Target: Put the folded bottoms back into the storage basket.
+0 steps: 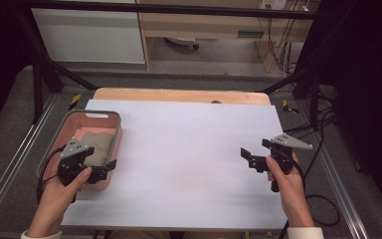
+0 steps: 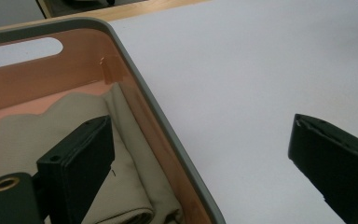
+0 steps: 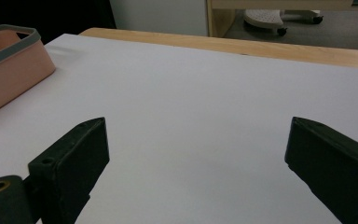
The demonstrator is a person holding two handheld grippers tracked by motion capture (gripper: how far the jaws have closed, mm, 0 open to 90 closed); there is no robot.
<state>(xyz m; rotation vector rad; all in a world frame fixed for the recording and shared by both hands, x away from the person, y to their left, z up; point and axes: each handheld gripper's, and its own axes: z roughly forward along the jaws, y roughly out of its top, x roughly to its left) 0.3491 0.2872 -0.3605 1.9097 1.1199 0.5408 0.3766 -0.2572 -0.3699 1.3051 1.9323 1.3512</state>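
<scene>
while held over the near right corner of the pink bin, left gripper spread wide with nothing between its jaws. seen in the left gripper view straddling the bin's grey rim: one jaw inside, above the folded beige cloth, the other outside over the white sheet. no contact visible between jaw and cloth. gripped from below by the left hand, grey three-cornered plate on top, cable looping off to the left.

folded beige cloth lying flat on the bottom of the bin, pushed toward the right wall, a thick fold showing at its near edge. bin sitting at the left edge of the white sheet, handle slot cut in its far wall.

middle of the sheet bare, wooden table edge showing beyond it.

farther right, right gripper also spread wide and holding nothing, hovering above the sheet near its right edge, jaws pointing left toward the middle. held by the right hand, grey plate on top, cable trailing down to the floor. well apart from bin and cloth, with the bin's pink wall at the far left of the right gripper view.
</scene>
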